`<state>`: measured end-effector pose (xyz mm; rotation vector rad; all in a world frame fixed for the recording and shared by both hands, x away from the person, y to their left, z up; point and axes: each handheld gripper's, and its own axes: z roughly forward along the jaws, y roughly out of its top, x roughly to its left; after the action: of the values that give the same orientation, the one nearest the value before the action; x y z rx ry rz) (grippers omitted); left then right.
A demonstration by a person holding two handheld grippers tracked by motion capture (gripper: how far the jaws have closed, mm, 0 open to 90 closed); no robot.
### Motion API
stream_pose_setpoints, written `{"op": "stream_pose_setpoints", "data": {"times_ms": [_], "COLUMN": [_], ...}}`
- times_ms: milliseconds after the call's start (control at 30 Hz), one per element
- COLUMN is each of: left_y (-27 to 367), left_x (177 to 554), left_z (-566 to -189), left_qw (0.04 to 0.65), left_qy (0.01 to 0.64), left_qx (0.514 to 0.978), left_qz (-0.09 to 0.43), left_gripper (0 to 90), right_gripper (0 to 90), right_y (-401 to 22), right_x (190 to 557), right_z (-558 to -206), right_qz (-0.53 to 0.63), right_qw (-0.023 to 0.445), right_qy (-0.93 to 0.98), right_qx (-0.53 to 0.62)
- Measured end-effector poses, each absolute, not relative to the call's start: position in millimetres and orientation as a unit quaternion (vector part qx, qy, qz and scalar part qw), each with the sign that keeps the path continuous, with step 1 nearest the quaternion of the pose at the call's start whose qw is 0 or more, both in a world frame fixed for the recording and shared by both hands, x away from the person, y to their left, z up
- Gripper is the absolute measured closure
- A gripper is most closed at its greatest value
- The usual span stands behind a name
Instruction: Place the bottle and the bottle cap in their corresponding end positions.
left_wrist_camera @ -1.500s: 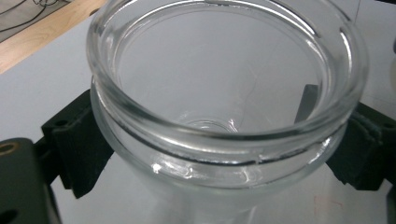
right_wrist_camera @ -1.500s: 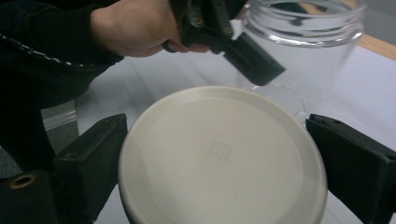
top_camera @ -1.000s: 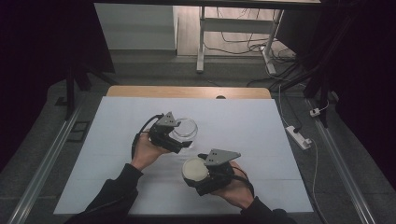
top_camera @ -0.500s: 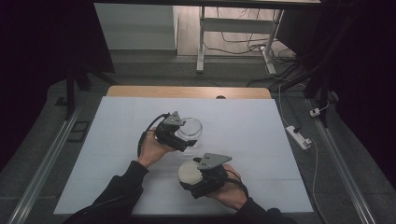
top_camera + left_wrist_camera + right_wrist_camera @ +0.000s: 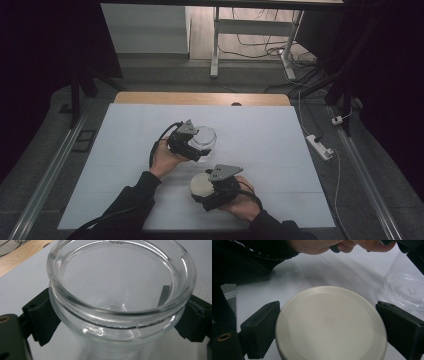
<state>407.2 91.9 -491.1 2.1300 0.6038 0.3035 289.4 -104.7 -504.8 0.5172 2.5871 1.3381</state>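
The left gripper [image 5: 196,145] clamps a clear glass jar [image 5: 120,290] just under its rim, both jaws pressed to the glass; the jar sits near the middle of the white table [image 5: 280,135], mouth open. The right gripper [image 5: 206,186] holds a round cream lid [image 5: 329,325] between its jaws, nearer the person and just beside the jar. The lid looks lifted a little off the table, though the high view is too coarse to be sure.
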Motion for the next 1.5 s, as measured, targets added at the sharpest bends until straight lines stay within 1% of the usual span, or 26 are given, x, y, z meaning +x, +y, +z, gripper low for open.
{"op": "stream_pose_setpoints", "data": {"times_ms": [467,933,1267,1500], "left_y": [90,93,95,94], "left_x": [413,423,426,426], "left_z": [-505,-510,-512,-512], "left_qw": [0.427,0.440,0.444,0.440], "left_qy": [0.248,0.263,0.266,0.274], "left_qx": [0.860,0.847,0.845,0.845], "left_qz": [0.131,0.142,0.135,0.135], "left_gripper": [7.3,7.2,6.9,6.5], "right_gripper": [7.6,7.6,7.1,6.8], "right_y": [-104,-101,-101,-102], "right_x": [300,304,307,309], "right_z": [-522,-532,-541,-541], "right_qz": [0.433,0.406,0.371,0.374], "right_qw": [0.098,0.089,0.097,0.084], "right_qy": [0.877,0.890,0.903,0.902], "right_qx": [0.183,0.187,0.191,0.198]}}
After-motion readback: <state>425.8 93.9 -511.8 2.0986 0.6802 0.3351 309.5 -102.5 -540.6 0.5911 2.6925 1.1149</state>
